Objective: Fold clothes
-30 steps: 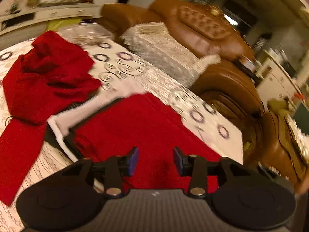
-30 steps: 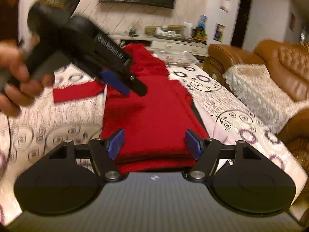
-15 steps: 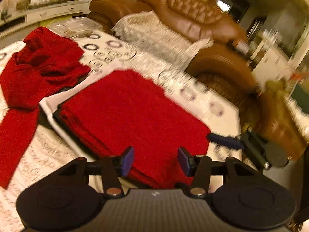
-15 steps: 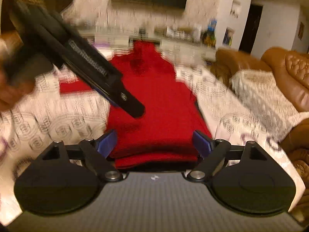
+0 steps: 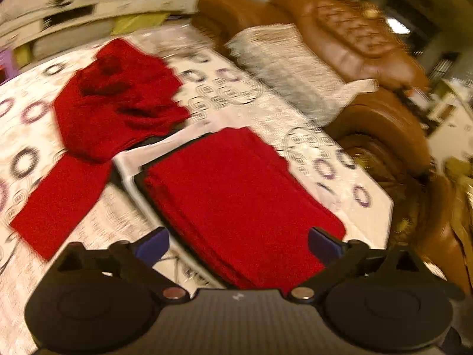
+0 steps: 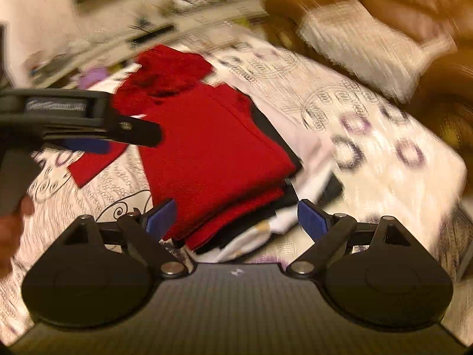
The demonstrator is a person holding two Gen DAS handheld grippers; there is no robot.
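Landmark: folded red knitted garment (image 5: 236, 204), a flat rectangular stack lying on black and white folded cloths (image 6: 298, 195) on the table covered with a white cloth printed with purple rings and swirls (image 6: 384, 159).
Long axis of folded garment: runs away from both cameras, from its near short edge toward the far side of the table.
Second task item: crumpled red knitted garment (image 5: 118, 103), heaped beyond the far-left corner of the folded garment, one flat sleeve or strip (image 5: 59, 201) trailing left of the folded garment.
Left hand-held gripper (image 5: 236, 244): spread wide, holding nothing, poised over the near short edge of the folded garment; in the right wrist view it stands left of the folded garment, pointing across it.
Right hand-held gripper (image 6: 236, 219): spread wide, holding nothing, at the near right corner of the folded garment.
Nearer arm to crumpled garment: the left, by judgement.
Stage: one garment lies folded, one lies unfolded; the crumpled one likely remains.
Beyond the table: brown leather sofa (image 5: 354, 38) with white lace cover (image 5: 289, 68), right of the folded garment.
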